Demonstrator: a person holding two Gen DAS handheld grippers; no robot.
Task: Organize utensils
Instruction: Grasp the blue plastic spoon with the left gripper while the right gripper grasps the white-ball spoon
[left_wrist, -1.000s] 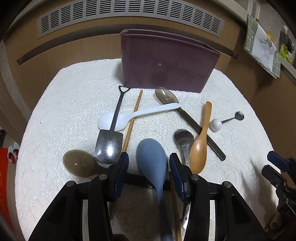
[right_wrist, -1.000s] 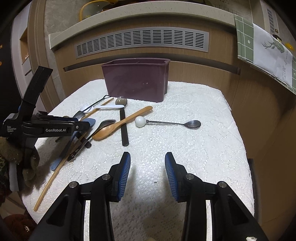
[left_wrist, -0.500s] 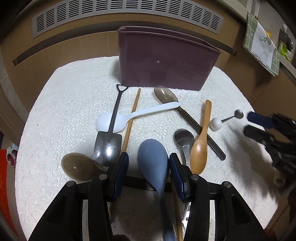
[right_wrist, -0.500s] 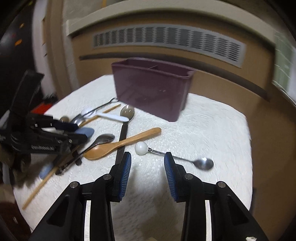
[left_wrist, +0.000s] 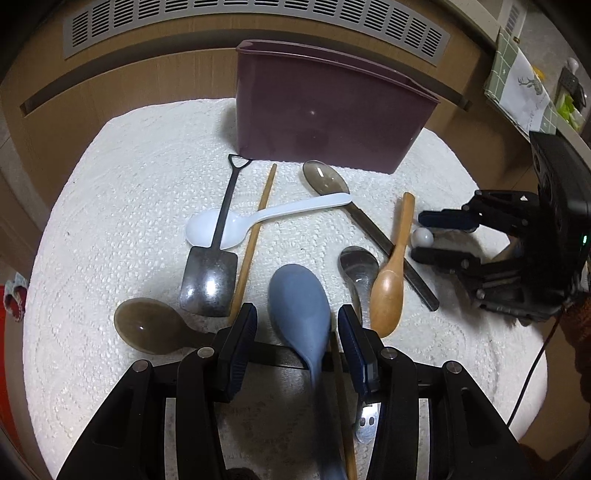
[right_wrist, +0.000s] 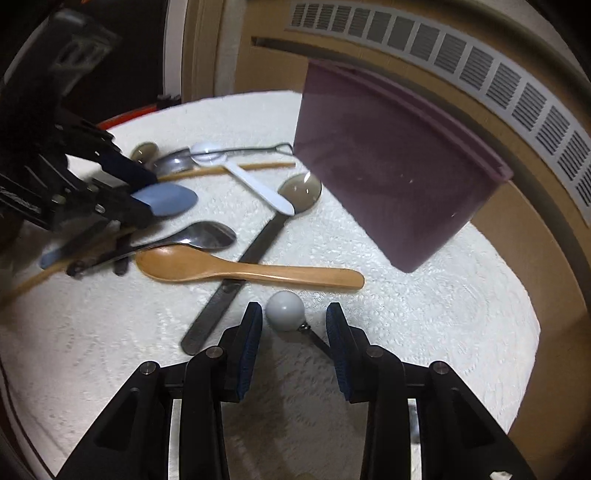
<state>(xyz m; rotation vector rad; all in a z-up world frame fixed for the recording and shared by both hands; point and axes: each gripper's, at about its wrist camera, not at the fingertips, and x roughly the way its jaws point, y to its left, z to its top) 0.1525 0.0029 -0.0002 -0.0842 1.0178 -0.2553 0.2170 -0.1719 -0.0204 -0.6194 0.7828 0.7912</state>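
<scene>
Several utensils lie on a white cloth in front of a maroon bin (left_wrist: 325, 110), which also shows in the right wrist view (right_wrist: 391, 177). My left gripper (left_wrist: 297, 325) is open, its jaws astride a blue-grey spoon (left_wrist: 301, 314) that shows between them in the right wrist view (right_wrist: 166, 199). My right gripper (right_wrist: 293, 325) is open around the white ball end (right_wrist: 285, 310) of a thin metal spoon; from the left wrist view the gripper (left_wrist: 428, 236) sits at the right, around the ball (left_wrist: 422, 237). A wooden spoon (left_wrist: 391, 280) lies between the grippers.
Also on the cloth (left_wrist: 110, 206): a white spoon (left_wrist: 258, 221), a shovel-shaped spoon (left_wrist: 212, 269), a chopstick (left_wrist: 253, 240), two smoky translucent spoons (left_wrist: 325, 177) (left_wrist: 144, 328), a steel spoon (left_wrist: 358, 266). A vented wooden cabinet (left_wrist: 147, 55) stands behind the table.
My right gripper has swung left and forward to the ball-ended spoon, so the ball now sits between its open jaws. My left gripper has stayed over the blue-grey spoon.
</scene>
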